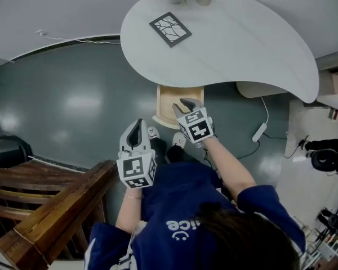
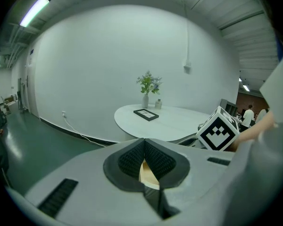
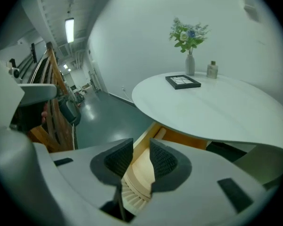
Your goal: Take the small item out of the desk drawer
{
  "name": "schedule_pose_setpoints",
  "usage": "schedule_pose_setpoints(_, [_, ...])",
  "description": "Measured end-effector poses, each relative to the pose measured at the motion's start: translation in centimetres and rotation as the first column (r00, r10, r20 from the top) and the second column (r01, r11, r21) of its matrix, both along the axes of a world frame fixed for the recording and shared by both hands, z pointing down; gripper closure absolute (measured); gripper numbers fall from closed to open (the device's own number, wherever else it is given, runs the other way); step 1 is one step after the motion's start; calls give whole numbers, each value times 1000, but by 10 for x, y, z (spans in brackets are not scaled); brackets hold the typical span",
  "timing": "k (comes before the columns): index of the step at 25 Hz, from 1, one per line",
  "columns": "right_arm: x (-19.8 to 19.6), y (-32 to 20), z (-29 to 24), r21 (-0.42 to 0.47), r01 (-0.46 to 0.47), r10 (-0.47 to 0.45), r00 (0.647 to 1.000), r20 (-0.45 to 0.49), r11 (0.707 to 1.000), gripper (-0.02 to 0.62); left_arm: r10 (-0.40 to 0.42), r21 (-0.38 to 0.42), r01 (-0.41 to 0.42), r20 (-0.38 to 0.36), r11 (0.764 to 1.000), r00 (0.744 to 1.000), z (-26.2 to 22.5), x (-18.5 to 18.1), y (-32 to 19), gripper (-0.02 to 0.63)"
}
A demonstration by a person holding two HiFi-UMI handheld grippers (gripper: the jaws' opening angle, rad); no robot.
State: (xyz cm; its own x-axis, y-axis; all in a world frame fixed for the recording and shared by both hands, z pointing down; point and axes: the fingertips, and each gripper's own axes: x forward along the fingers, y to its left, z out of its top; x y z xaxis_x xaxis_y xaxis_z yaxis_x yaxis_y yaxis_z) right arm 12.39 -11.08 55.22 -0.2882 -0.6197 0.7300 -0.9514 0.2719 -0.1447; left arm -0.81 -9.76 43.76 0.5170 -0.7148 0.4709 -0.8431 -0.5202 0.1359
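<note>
Hovering at open drawer (image 1: 164, 104) under desk (image 1: 242, 44); item unseen, not yet out.
Right gripper (image 1: 187, 106) fingers apart, empty; left gripper (image 1: 137, 129) fingers closed, empty.

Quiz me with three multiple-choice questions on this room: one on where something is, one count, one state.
1. Where is the picture frame?
A on the floor
B on the white table
C in a gripper

2. How many things sit on the table?
A three
B one
C six

3. The right gripper is:
A clamped on a bottle
B shut, empty
C open, empty

Answers:
1. B: the frame lies flat on the tabletop.
2. A: frame, vase and small bottle.
3. C: its pads stand apart, with nothing between them.
</note>
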Motion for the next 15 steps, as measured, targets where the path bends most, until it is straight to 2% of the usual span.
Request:
schedule_pose_setpoints(3, [-9, -7, 16, -16, 74, -75, 996, -50, 997, 479, -25, -12, 25, 8, 1000, 1000, 5, -13, 0, 602])
schedule_pose_setpoints(7, [-18, -16, 38, -57, 148, -154, 983, -105, 987, 439, -52, -34, 53, 32, 998, 998, 15, -31, 4, 602])
schedule_pose_setpoints(11, [-26, -24, 53, -67, 256, -265, 944, -197, 964, 443, -73, -53, 76, 44, 996, 996, 23, -41, 7, 601])
schedule_pose_setpoints(15, [-29, -29, 75, -85, 308, -319, 906, -277, 948, 439, -85, -74, 89, 56, 993, 995, 34, -49, 13, 603])
